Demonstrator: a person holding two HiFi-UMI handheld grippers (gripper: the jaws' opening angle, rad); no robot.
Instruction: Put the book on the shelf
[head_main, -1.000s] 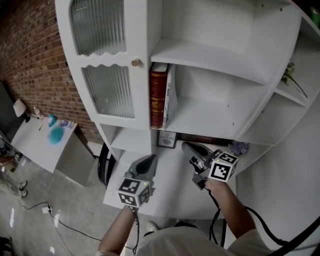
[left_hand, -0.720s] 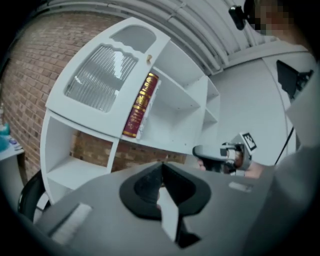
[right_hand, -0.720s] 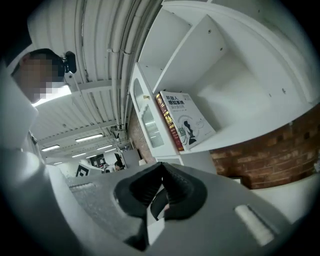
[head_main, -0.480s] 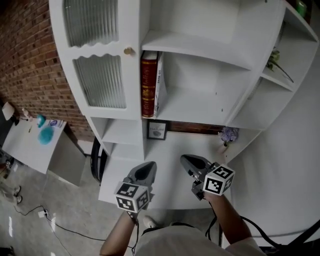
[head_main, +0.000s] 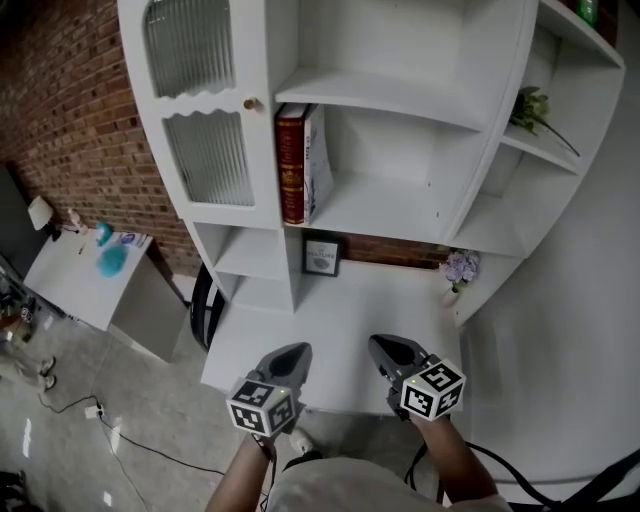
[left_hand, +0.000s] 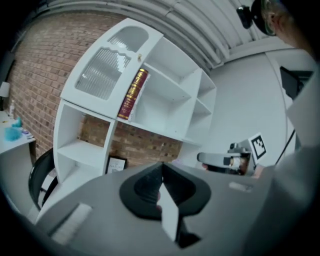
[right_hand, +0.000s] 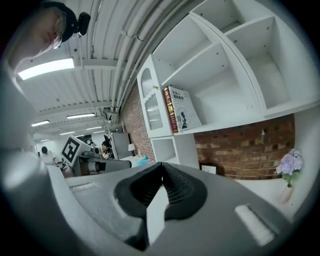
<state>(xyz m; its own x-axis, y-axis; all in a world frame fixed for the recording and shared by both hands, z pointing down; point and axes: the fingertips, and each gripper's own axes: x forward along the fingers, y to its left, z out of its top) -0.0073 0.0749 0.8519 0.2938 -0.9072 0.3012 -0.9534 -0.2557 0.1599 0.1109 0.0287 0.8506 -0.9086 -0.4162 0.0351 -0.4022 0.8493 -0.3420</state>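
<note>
Seemingly finished: left gripper (head_main: 290, 352) and right gripper (head_main: 385, 348) sit closed and empty at 6 o'clock, books (head_main: 308, 160) upright on the shelf (head_main: 390, 215) at 12 o'clock, no further move apparently needed.

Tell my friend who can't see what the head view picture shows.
A red book and a white book stand together on a white shelf unit. Below, over the desk, the left gripper and right gripper are shut and empty.
</note>
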